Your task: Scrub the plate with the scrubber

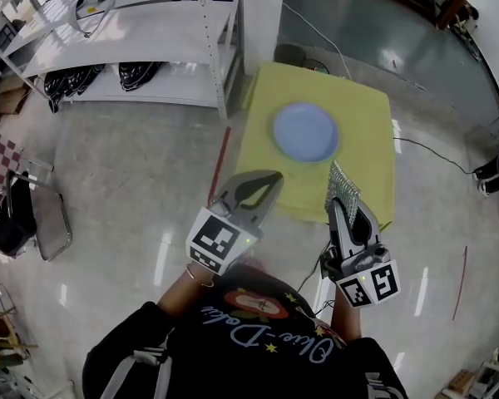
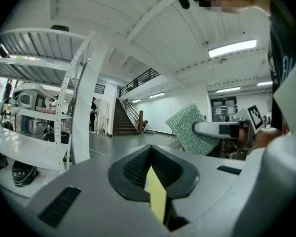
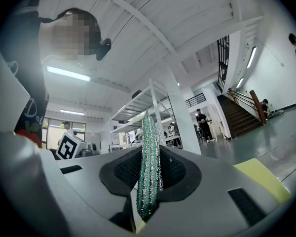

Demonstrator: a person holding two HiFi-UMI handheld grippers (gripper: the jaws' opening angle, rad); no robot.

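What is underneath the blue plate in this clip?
The plate lies flat on a yellow cloth, which shows all round it. The cloth covers the surface below it, so that surface cannot be seen, nor can anything directly beneath the plate.

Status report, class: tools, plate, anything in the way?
Left tool shut, empty. Right tool shut on scrubber. Plate bare on yellow cloth, tools short of it. Nothing in between.

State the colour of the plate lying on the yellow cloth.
Light blue. The plate shows best in the head view.
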